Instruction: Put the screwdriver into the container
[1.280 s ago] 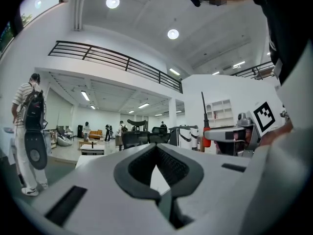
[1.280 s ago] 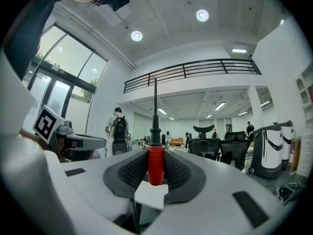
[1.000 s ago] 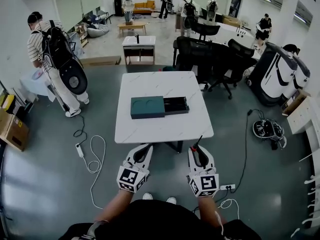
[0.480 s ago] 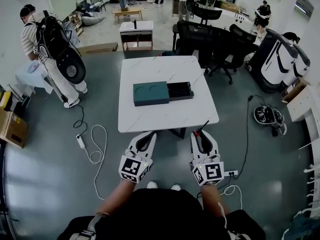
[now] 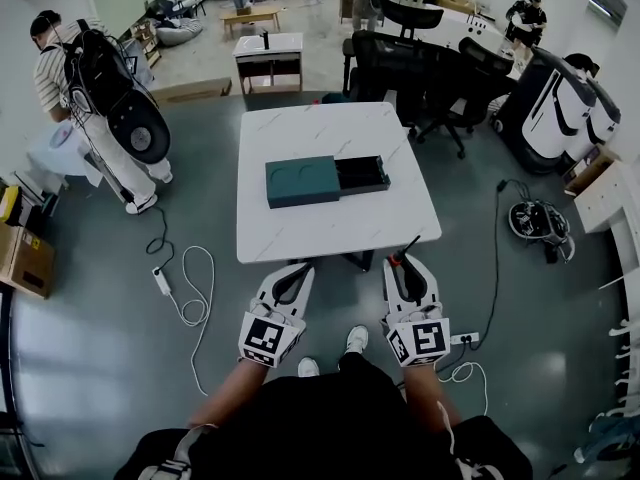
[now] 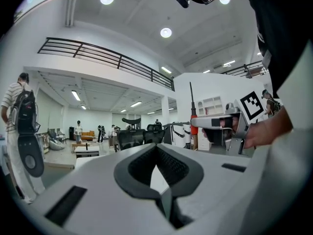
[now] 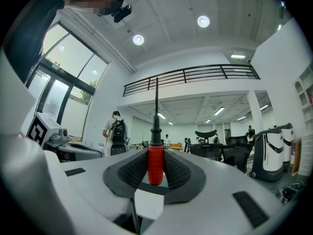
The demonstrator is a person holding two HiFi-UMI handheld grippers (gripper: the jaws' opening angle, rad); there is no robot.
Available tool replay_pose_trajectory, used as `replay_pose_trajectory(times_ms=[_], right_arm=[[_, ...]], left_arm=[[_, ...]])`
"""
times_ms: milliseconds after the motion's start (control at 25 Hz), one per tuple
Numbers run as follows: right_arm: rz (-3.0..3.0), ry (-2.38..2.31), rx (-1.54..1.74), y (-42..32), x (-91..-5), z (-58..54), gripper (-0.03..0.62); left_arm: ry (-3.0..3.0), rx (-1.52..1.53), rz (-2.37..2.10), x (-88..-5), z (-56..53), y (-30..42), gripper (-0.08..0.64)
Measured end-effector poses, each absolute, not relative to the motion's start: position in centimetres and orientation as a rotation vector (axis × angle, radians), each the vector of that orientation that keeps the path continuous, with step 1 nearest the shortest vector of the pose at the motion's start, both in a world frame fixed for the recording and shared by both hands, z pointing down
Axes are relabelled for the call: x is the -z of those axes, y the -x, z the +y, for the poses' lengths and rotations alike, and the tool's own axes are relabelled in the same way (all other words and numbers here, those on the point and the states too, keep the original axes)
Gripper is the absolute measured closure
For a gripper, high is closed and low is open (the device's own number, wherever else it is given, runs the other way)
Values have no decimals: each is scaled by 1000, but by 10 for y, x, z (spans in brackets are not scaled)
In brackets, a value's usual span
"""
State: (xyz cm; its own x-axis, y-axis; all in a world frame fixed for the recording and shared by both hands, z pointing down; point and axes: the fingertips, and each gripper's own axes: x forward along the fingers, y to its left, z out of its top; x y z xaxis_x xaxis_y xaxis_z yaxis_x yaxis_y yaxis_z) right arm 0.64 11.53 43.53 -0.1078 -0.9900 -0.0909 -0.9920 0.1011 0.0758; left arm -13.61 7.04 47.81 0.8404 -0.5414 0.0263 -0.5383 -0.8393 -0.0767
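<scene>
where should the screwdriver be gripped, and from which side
By the thick red handle of the screwdriver, pads closing on it from either side, as the right gripper has it. The thin black shaft sticks up above the jaws, free to go into the container.

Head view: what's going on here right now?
A person stands just short of the table with a gripper in each hand. The right gripper holds a red-handled screwdriver, shaft up, in its jaws. The left gripper is shut and empty. The container lies open on the table; the screwdriver isn't in yet.
</scene>
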Motion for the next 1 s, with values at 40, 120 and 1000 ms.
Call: replay_pose_trajectory(times_ms=[40,120,1000], right_arm=[[2321,2083,-181,-10,-437,111,485],[2330,2075,-182,-18,-439,101,485],[2464,1911,-107,-131,-456,-25,485]], left_arm=[[2947,75,878,-480,66,134,557],[2940,73,902,-480,57,128,557],[2881,148,1123,-478,-51,22,557]])
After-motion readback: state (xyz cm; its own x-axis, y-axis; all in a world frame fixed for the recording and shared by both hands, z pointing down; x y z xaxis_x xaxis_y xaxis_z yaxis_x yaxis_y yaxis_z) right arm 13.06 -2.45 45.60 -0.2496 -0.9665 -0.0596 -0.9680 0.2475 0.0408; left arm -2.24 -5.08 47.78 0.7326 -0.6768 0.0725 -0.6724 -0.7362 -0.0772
